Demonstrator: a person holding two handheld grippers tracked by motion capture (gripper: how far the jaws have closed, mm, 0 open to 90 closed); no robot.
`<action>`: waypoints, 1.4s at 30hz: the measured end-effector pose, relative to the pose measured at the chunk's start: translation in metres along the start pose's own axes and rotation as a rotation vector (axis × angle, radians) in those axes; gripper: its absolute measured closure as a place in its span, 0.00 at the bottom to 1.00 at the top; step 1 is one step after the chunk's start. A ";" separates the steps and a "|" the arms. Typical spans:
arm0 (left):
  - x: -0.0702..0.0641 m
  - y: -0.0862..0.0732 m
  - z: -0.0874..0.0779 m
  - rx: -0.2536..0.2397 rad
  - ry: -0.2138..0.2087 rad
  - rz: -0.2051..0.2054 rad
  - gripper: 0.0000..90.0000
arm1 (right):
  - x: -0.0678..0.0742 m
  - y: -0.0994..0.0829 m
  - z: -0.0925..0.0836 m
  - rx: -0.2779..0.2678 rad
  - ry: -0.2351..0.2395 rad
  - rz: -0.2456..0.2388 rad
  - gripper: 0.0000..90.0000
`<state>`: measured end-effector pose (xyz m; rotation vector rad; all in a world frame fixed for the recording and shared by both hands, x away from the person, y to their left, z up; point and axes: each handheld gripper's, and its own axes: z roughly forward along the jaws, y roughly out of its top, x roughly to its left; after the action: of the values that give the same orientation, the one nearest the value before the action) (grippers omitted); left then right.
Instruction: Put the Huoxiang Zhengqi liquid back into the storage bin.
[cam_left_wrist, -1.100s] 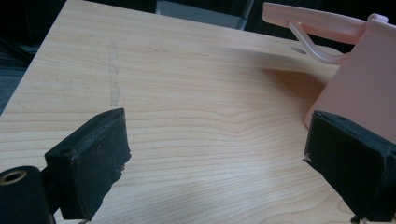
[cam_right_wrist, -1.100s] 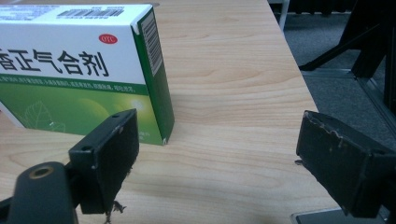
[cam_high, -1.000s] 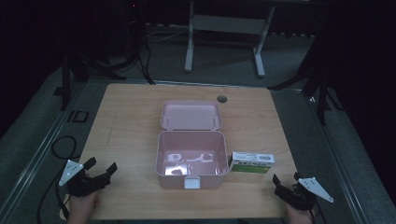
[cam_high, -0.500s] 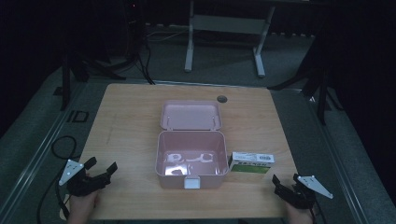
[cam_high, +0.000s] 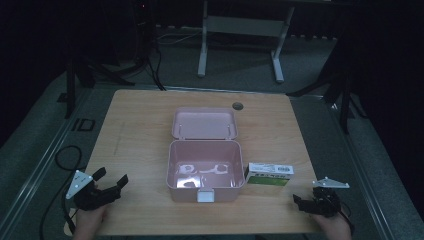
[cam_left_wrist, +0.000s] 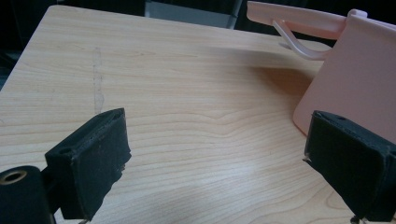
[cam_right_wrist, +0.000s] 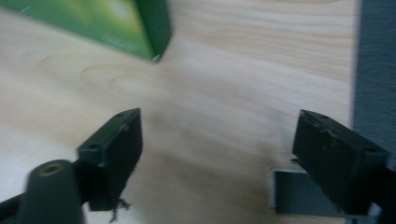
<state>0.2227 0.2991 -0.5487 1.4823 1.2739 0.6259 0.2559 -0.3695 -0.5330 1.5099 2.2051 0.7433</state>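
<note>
Right tongs (cam_high: 303, 201) just narrowed yet apart, left tongs (cam_high: 111, 180) apart, green box (cam_right_wrist: 100, 24) cropped, blurred

No legible text; print on green box (cam_high: 269, 175) too small.

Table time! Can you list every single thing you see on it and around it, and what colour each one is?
Table: one, light wood, in the middle of a dark room.
Box: one, pink, open, at the table's middle, lid laid back on the far side, a white latch at its near wall.
Carton: one, green and white, lying just right of the box.
Round hole: one, dark, near the table's far edge.
Metal stand: one, grey, on the floor behind the table.
Left gripper: one, black, near left corner, jaws open, nothing between them.
Right gripper: one, black, near right corner, jaws open but just closing a little, nothing between them.
</note>
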 end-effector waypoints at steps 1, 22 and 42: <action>0.000 0.000 0.000 0.002 0.000 -0.001 0.08 | -0.001 0.001 0.000 0.011 0.034 -0.014 0.19; -0.002 0.000 0.001 0.010 -0.021 -0.012 0.08 | 0.011 0.039 -0.018 0.232 0.324 -0.491 0.18; 0.005 0.000 0.001 0.001 -0.011 -0.058 0.08 | 0.034 0.063 -0.019 0.381 0.360 -0.735 0.18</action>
<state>0.2252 0.3034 -0.5505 1.4433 1.3040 0.5785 0.2798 -0.3237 -0.4800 0.5938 3.0132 0.3755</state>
